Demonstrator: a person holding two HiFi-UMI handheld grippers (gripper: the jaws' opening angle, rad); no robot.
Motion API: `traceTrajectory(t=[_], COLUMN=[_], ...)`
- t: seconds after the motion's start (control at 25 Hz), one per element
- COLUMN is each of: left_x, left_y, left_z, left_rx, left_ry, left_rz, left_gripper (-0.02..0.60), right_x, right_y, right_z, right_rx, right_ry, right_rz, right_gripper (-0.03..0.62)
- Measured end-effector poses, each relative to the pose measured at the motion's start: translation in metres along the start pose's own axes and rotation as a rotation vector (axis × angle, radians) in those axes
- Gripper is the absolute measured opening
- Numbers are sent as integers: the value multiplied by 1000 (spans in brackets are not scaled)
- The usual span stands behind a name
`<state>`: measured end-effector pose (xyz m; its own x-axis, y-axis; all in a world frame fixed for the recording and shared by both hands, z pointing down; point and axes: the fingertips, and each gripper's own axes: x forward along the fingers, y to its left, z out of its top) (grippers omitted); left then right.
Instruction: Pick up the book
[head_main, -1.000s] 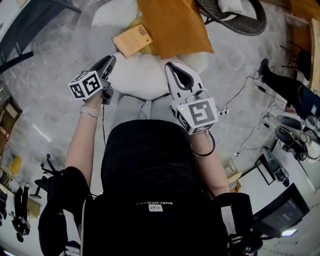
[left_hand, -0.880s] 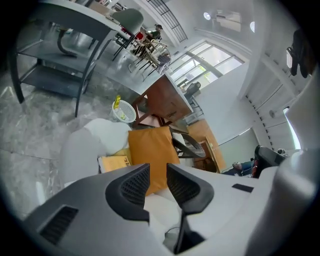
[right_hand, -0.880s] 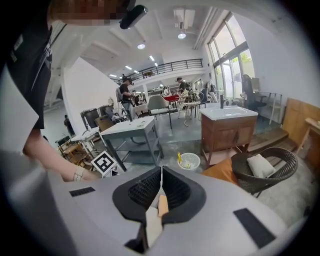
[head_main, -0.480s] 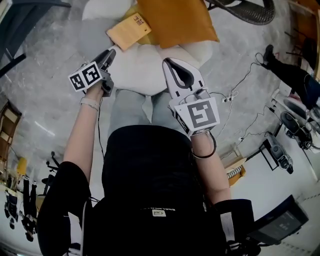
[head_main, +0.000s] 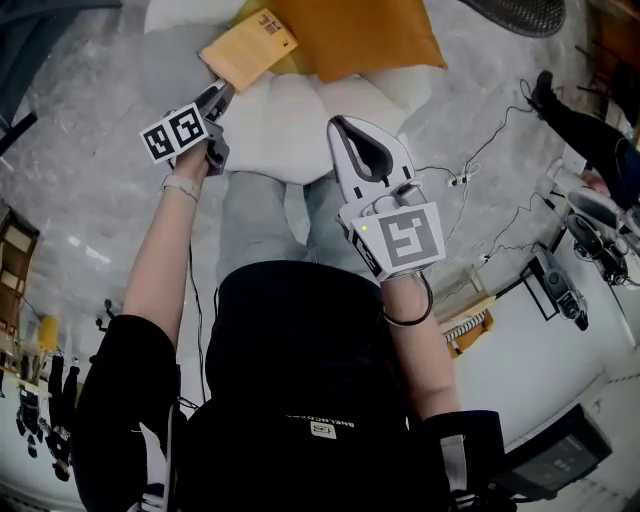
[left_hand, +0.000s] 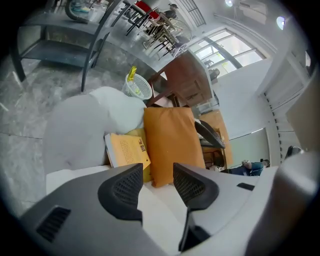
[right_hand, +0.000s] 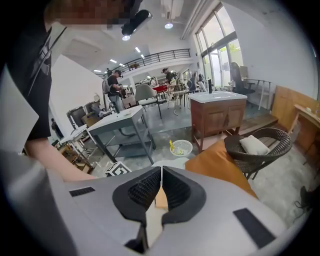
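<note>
Jaws of the left gripper (head_main: 218, 95) hang just short of the yellow book (head_main: 247, 47) in the head view; it lies on white pillows (head_main: 280, 125) beside an orange cushion (head_main: 345, 35). In the left gripper view they are opening, with nothing between them and the book ahead untouched. In the right gripper view, the right gripper (right_hand: 161, 182) has its jaws pressed together and empty. The grasp and the lift are both left to do.

Both arms reach forward, claws pitched down. On the left claw (head_main: 218, 95) jaws are opening with nothing between; on the right claw (head_main: 342, 128) jaws are pressed together, empty.
</note>
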<state>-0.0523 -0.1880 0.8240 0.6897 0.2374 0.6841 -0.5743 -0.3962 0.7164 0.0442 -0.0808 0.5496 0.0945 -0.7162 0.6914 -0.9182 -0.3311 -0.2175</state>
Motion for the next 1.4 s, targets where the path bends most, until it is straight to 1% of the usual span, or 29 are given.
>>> traceTrajectory(t=[0.24,0.4,0.56,0.68,0.8,0.96,1.08,1.2,1.4], left_x=[33,52,74,91,99,113,115,112,116], left_y=[22,43,62,80,94,99,105,110,116], left_z=[-8,-12,-15,-14,-16,-11,-10,-11,-13], left_rx=[-7,-26,16,-10,-16,-12,-59,-107,-78], left_ry=[30,53,84,88,109,126,142,152,189], left_rz=[43,64,85,100,123,135,175,217,264], left_gripper=[200,215,224,225,225,225,232,251,256], right_x=[9,16,30,42,51,58,56,51,48], right_y=[-7,-12,-23,-31,-29,-34,-36,-35,-33], right_z=[-6,-19,-37,-48,-52,-58,-58,-55,-54], right_rx=[20,45,77,101,110,142,150,161,162], right_ry=[1,11,35,45,55,64,69,64,61], right_rz=[-10,-22,-26,-30,-26,-29,-36,-44,-45], right_gripper=[26,26,26,26,26,26,26,26,26])
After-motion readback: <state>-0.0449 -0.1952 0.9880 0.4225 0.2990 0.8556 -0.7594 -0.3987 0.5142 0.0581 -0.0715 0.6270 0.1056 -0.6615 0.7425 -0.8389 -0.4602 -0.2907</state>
